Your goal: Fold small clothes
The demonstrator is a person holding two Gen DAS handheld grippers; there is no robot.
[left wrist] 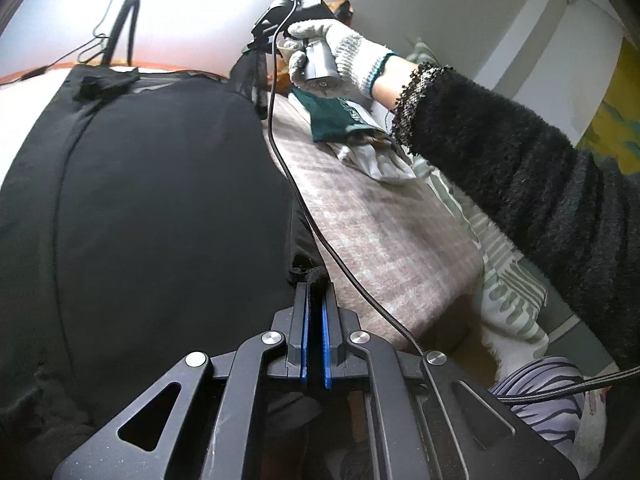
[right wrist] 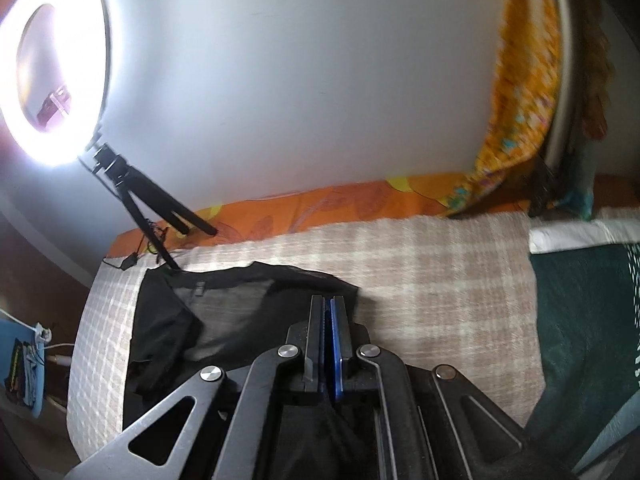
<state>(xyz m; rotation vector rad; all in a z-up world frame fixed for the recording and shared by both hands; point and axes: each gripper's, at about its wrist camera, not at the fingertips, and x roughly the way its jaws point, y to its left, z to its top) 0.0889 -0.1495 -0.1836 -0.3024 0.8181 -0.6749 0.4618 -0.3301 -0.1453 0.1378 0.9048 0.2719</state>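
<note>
A black garment (left wrist: 152, 208) lies spread over the plaid blanket (left wrist: 380, 232) and fills the left of the left wrist view. My left gripper (left wrist: 315, 292) is shut on its thick near hem. At the far end, a gloved hand (left wrist: 340, 56) holds my right gripper (left wrist: 256, 42) raised above the bed, and a sheer black part of the garment hangs from its tips. In the right wrist view the right gripper (right wrist: 330, 308) is shut, with black fabric running from between its pads to the black garment (right wrist: 240, 312) on the bed.
A dark green garment (right wrist: 580, 320) lies folded at the right, on other clothes (left wrist: 380, 160). A ring light (right wrist: 52, 80) on a tripod (right wrist: 136, 200) stands at the bed's far edge by the wall. A black cable (left wrist: 320, 232) crosses the blanket. Striped cloth (left wrist: 540, 392) lies near right.
</note>
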